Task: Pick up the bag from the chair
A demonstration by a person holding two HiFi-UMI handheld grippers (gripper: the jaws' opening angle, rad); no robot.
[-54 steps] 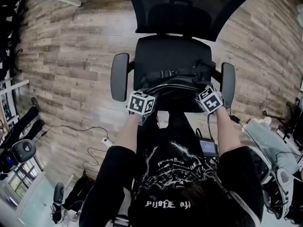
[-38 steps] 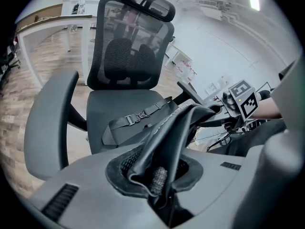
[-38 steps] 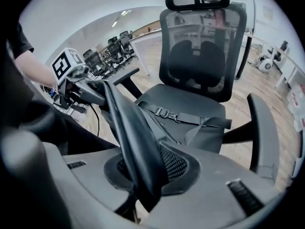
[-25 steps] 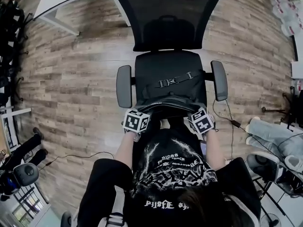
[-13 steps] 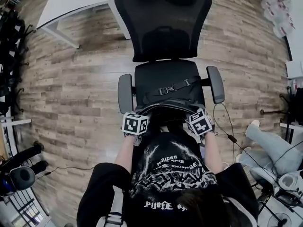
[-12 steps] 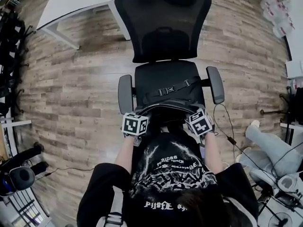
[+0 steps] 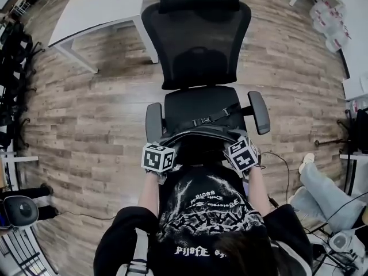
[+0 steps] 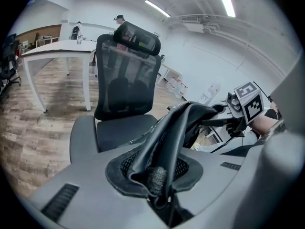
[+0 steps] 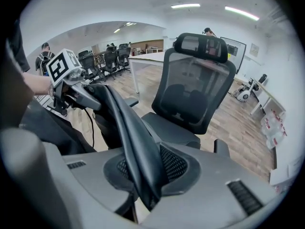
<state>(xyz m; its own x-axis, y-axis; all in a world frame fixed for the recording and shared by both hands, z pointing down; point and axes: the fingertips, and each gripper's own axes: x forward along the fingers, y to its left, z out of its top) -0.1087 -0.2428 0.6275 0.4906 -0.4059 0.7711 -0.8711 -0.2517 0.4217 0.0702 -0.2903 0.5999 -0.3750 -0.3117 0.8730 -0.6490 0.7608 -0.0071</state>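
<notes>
The black bag (image 7: 200, 138) hangs stretched between my two grippers above the front of the black office chair's seat (image 7: 195, 103). Its buckled strap (image 7: 208, 119) trails over the seat. My left gripper (image 7: 167, 145) is shut on the bag's left rim (image 8: 159, 175). My right gripper (image 7: 234, 141) is shut on the right rim (image 9: 143, 175). The rim runs taut from one gripper to the other: the right gripper (image 8: 233, 116) shows in the left gripper view, and the left gripper (image 9: 76, 92) in the right gripper view. The bag's underside is hidden, so I cannot tell whether it touches the seat.
The chair's armrests (image 7: 153, 121) (image 7: 259, 111) flank the bag, and its mesh backrest (image 7: 195, 36) rises behind. A white table (image 7: 98, 7) stands at the back left. Cables and a seated person's legs (image 7: 322, 183) lie to the right on the wood floor. More chairs stand at the far left.
Both grippers have risen and drawn back toward me with the bag's rim held between them. The bag has lifted from the seat's front, and its strap trails behind.
</notes>
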